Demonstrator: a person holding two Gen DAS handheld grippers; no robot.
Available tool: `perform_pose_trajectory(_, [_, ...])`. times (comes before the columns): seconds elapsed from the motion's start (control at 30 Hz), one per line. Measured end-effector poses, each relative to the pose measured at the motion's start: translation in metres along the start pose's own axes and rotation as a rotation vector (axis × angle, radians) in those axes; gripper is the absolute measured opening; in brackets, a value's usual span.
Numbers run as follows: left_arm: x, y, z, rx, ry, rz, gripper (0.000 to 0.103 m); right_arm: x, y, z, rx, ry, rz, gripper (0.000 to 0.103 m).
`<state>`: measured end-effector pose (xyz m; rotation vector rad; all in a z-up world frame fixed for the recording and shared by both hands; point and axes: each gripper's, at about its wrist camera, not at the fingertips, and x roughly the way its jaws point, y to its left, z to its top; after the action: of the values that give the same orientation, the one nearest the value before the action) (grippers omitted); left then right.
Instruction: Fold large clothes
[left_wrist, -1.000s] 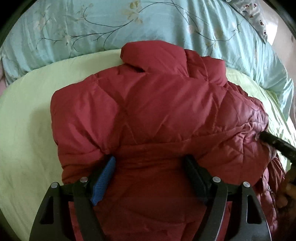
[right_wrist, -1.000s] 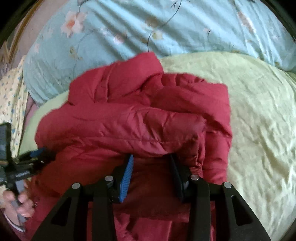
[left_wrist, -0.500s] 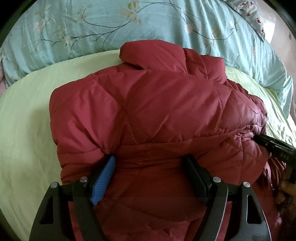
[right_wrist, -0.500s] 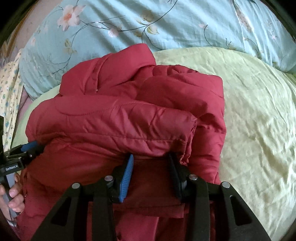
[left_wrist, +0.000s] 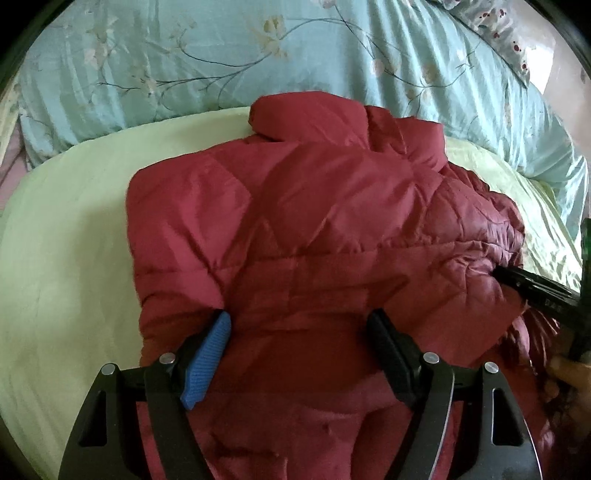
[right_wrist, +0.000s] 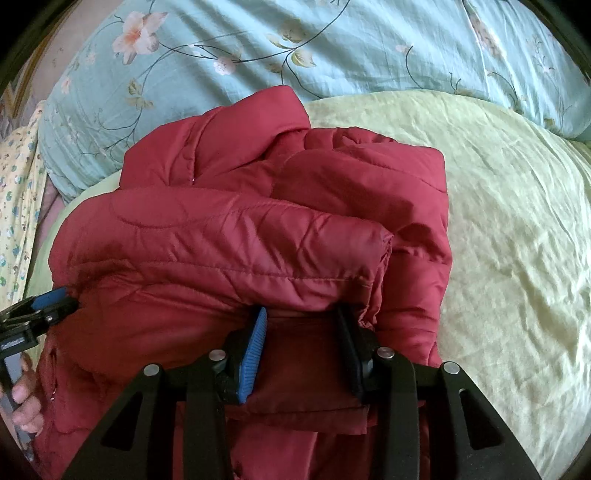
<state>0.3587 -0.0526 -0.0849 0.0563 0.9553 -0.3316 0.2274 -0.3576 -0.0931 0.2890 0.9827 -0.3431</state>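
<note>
A dark red puffer jacket (left_wrist: 303, 221) lies bunched on a pale green sheet (left_wrist: 66, 258); it also fills the right wrist view (right_wrist: 229, 236). My left gripper (left_wrist: 299, 325) is shut on a thick fold of the jacket's near edge, fingers wide apart around the padding. My right gripper (right_wrist: 299, 317) is shut on another fold at the jacket's right side. The right gripper shows at the right edge of the left wrist view (left_wrist: 532, 284). The left gripper shows at the left edge of the right wrist view (right_wrist: 44, 306). The fingertips are buried in fabric.
A light blue floral quilt (left_wrist: 221, 55) lies across the back of the bed, seen too in the right wrist view (right_wrist: 332, 44). A yellow patterned cloth (right_wrist: 18, 192) hangs at the far left. The green sheet (right_wrist: 517, 229) spreads to the right.
Both grippers have carried the folded jacket slightly forward toward the quilt. The fold has settled flatter, and the grips are unchanged.
</note>
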Motion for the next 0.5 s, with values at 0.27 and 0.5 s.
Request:
perform_pose_trajectory(0.27, [0.021, 0.006, 0.01, -0.022, 0.07, 0.012, 0.078, -0.02, 0.003, 0.002, 0.04, 0.009, 0.011, 0.042])
perform_pose_trajectory(0.5, [-0.001, 0.012, 0.005, -0.068, 0.056, -0.017, 0.077, -0.068, 0.006, -0.014, 0.043, -0.008, 0.073, 0.044])
